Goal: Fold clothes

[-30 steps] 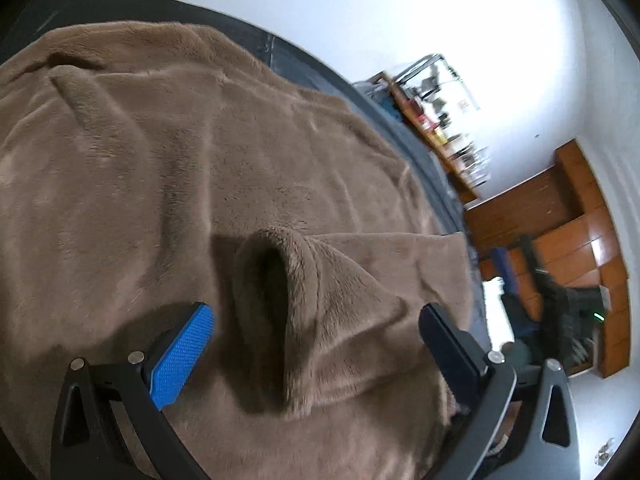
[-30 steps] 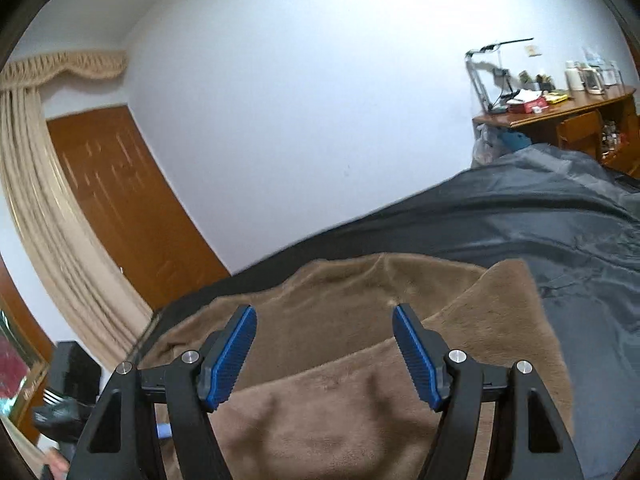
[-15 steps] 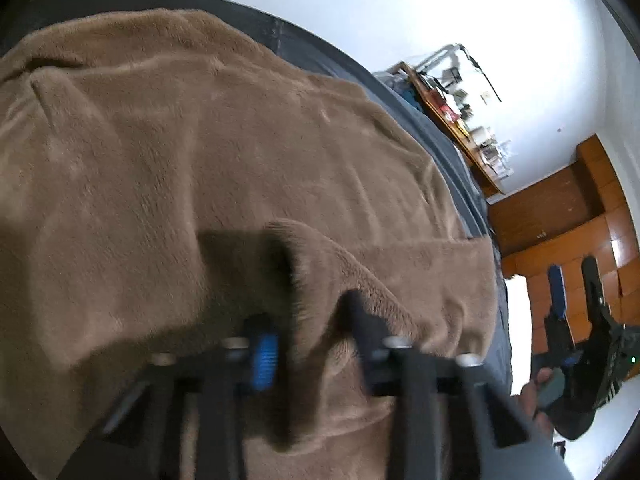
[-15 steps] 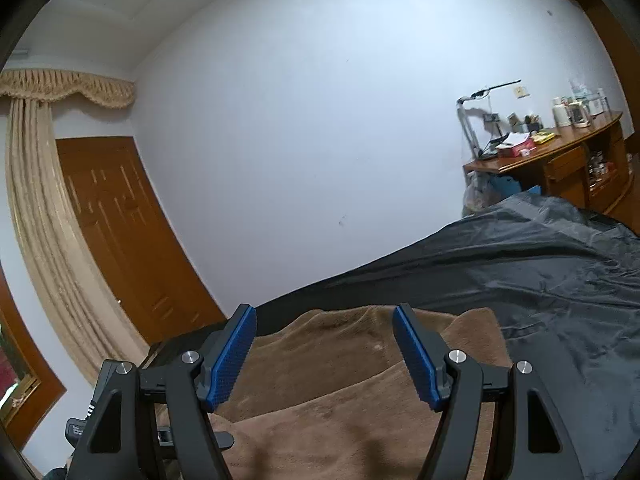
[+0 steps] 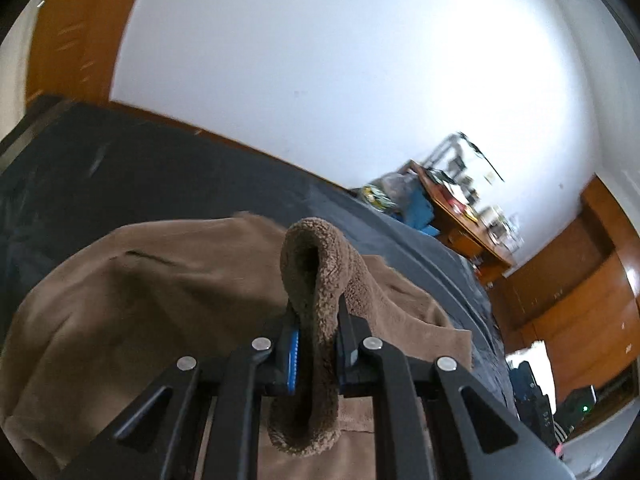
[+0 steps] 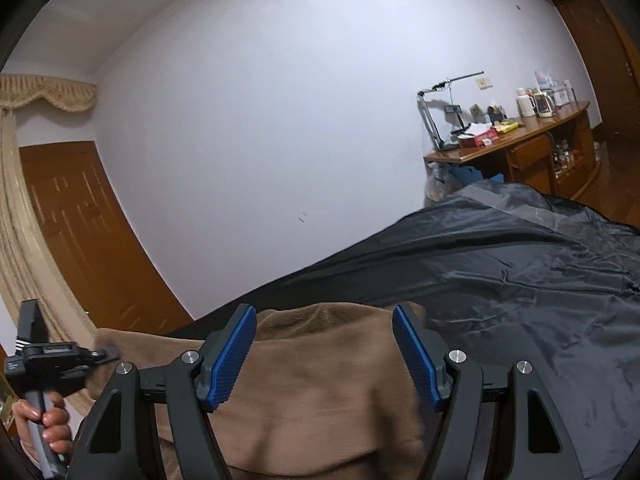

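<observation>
We are pinching a sleeve cuff (image 5: 316,280) of the brown fleece garment (image 5: 160,300) in our left gripper (image 5: 316,354), whose blue-padded fingers are closing tight on the doubled plush so that the tube-shaped opening is standing up above them. Gripping at the cuff is giving us control of the whole sleeve, which we judge we are lifting so it can be carried across the body of the garment for a fold. The rest of the garment is lying spread on the dark sheet (image 6: 520,280) covering the bed, with one layer already seeming to overlap another in the right wrist view, though we cannot tell how many folds are in place.

Our right gripper (image 6: 324,356) is hovering over the near part of the garment (image 6: 320,392) with its fingers standing wide apart and nothing between them; keeping it free is leaving it ready to pin or catch the fabric while the left side is pulling. In that same view our left hand (image 6: 44,420) is showing at the far left, wrapped round its gripper handle beside the garment's edge.

The plush is thick and slack, so we are judging it likely to sag and drag unless the sleeve is carried clear of the layer beneath.
</observation>
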